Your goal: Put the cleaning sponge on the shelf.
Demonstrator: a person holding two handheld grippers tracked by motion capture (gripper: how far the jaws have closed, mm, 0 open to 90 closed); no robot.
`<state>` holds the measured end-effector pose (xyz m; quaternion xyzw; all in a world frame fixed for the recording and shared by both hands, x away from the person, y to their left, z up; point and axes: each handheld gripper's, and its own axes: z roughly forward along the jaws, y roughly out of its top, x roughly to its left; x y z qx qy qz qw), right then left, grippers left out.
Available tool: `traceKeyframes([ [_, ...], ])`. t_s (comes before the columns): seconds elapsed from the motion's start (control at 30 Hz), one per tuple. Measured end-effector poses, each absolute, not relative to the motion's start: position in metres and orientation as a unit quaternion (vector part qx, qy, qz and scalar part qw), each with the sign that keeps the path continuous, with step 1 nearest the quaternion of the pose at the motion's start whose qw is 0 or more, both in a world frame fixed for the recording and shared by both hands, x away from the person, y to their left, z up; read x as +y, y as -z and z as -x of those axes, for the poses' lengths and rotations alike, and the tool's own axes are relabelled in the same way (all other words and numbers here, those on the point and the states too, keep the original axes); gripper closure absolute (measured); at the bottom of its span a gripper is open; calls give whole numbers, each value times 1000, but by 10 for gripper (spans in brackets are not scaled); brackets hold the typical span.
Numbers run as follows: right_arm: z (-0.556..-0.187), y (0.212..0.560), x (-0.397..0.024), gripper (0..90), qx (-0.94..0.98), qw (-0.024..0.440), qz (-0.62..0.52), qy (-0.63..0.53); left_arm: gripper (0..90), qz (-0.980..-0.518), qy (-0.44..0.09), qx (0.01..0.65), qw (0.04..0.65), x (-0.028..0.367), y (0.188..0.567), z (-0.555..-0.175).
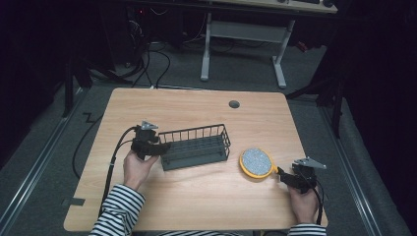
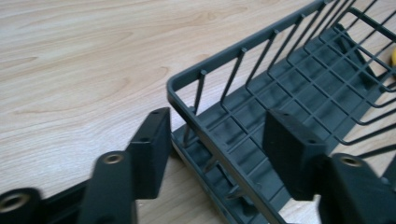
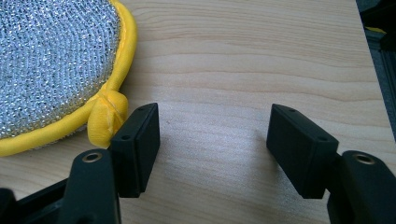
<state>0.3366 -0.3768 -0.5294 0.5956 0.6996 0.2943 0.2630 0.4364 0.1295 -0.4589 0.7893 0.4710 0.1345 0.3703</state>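
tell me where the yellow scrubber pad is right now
In the high view the scrubber pad lies on the table's right half, between the wire rack and the right tongs.

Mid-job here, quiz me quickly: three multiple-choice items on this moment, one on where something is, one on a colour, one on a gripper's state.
1. Where does the scrubbing pad lie?
A. inside the wire rack
B. on the table, right of the wire rack
C. on the floor

2. What colour is the pad's rim?
A. yellow
B. red
C. green

3. How does the left gripper stand?
A. shut on the pad
B. shut on nothing
C. open, straddling the rack's end rim

Answers:
1 B: the high view shows the pad on the bare wood between the rack and the right gripper.
2 A: the right gripper view shows a yellow border around silver mesh.
3 C: one jaw is outside the rim, one inside, gap between.
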Motion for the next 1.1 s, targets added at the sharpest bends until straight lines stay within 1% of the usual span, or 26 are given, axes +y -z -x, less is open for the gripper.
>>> traceKeyframes([
  [0.03,-337,529,-377,350,700,263,-596,-294,386,-785,-137,474,375,131,458,-436],
  [0.07,-337,529,-377,350,700,263,-596,-294,340,-779,-143,477,380,132,455,-435],
  [0.17,-337,529,-377,351,699,263,-596,-294,308,-771,-146,480,392,135,451,-433],
  [0.4,-337,529,-377,351,700,263,-596,-294,307,-745,-163,480,434,151,436,-420],
  [0.67,-337,529,-377,350,700,263,-596,-294,315,-722,-179,496,449,174,442,-403],
  [0.8,-337,529,-377,351,699,263,-596,-295,317,-711,-184,512,445,193,452,-389],
  [0.87,-337,529,-377,351,699,263,-596,-295,317,-710,-182,514,445,196,455,-388],
  [0.93,-337,530,-377,351,698,263,-596,-296,316,-709,-178,525,437,206,468,-381],
  [1.0,-337,530,-377,353,699,263,-595,-297,315,-708,-176,528,435,208,472,-380],
  [1.03,-337,530,-377,355,700,263,-594,-297,311,-702,-169,540,431,213,484,-376],
  [1.07,-337,530,-377,355,700,263,-594,-297,309,-702,-169,540,431,213,484,-376],
  [1.1,-337,530,-377,361,700,262,-593,-298,307,-695,-161,552,431,216,495,-375],
])
